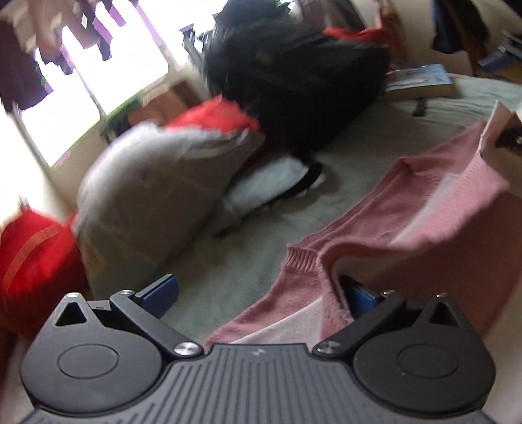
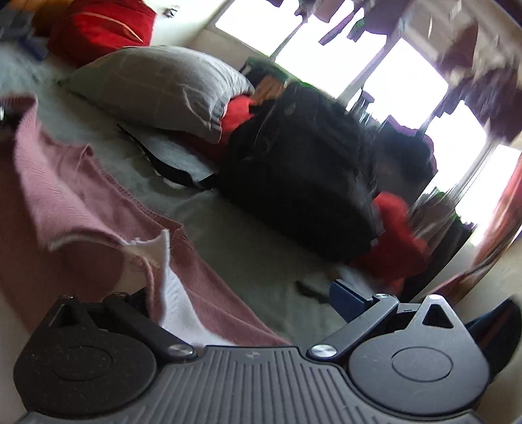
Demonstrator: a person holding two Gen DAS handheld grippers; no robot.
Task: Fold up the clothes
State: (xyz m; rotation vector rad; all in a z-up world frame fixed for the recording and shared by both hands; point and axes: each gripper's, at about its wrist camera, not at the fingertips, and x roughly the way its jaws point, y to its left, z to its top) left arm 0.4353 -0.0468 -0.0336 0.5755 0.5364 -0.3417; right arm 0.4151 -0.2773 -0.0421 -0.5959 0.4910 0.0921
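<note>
A pink knit sweater (image 1: 407, 221) with a paler inner layer lies partly raised over the grey-green bedsheet (image 1: 261, 228). In the left wrist view my left gripper (image 1: 261, 293) is open, jaws wide apart. The sweater's ribbed edge drapes over its right finger (image 1: 362, 298), while the left finger (image 1: 160, 292) is bare. In the right wrist view the same sweater (image 2: 65, 195) fills the left side. My right gripper (image 2: 244, 300) is also open. Cloth hides its left finger, and its right finger (image 2: 347, 300) stands free above the sheet (image 2: 254, 254).
A grey pillow (image 1: 146, 195) (image 2: 163, 81), a black backpack (image 1: 293, 81) (image 2: 293, 169) and red cushions (image 1: 32, 267) (image 2: 98, 26) crowd the bed's far side. A book (image 1: 421, 81) lies beside the backpack. Bright windows stand behind.
</note>
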